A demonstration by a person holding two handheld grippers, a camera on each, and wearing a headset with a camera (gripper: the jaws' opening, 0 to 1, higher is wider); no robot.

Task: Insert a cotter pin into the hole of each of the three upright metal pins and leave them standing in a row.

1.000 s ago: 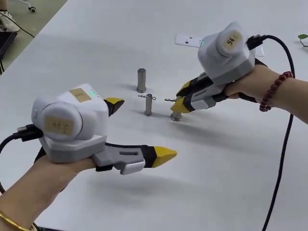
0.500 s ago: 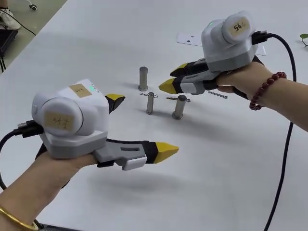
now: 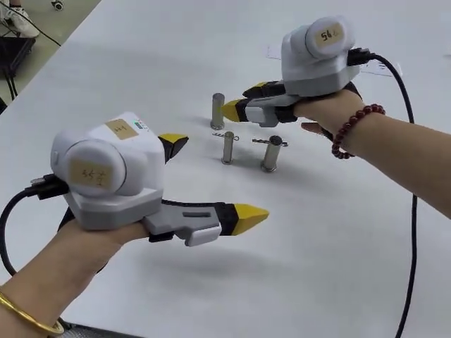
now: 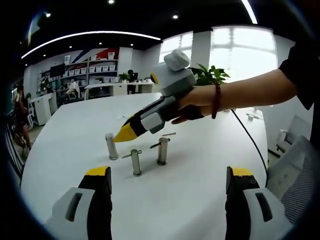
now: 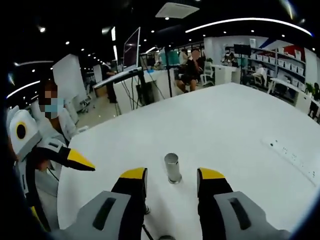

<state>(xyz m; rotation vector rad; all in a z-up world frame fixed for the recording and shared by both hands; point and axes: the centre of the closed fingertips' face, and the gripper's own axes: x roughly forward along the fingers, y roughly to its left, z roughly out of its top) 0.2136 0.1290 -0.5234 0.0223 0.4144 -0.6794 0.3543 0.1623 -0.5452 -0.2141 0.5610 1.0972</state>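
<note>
Three short upright steel pins [image 3: 228,148] stand in a row on the white table [image 3: 338,239]. Two carry thin wire cotter pins [image 3: 262,141]; the far-left bare pin [image 3: 218,111] has none. The right gripper [image 3: 241,100] hovers just beside it, spread and empty. The left gripper [image 3: 217,176], spread wide, hangs nearer. Cotter wire seems light and slippery: pinch its looped head.

Left white-and-grey handheld gripper [image 3: 215,179], right white-and-grey handheld gripper [image 3: 243,98]: rounded housings, dark grey jaws, yellow tips, tan handwritten labels [image 3: 90,176]. 1 black cable [image 3: 411,246] each. Right wrist: dark red bead bracelet [image 3: 350,128]. Left wrist: thin gold bangle [image 3: 28,318]. Black sleeve [image 4: 305,55].
</note>
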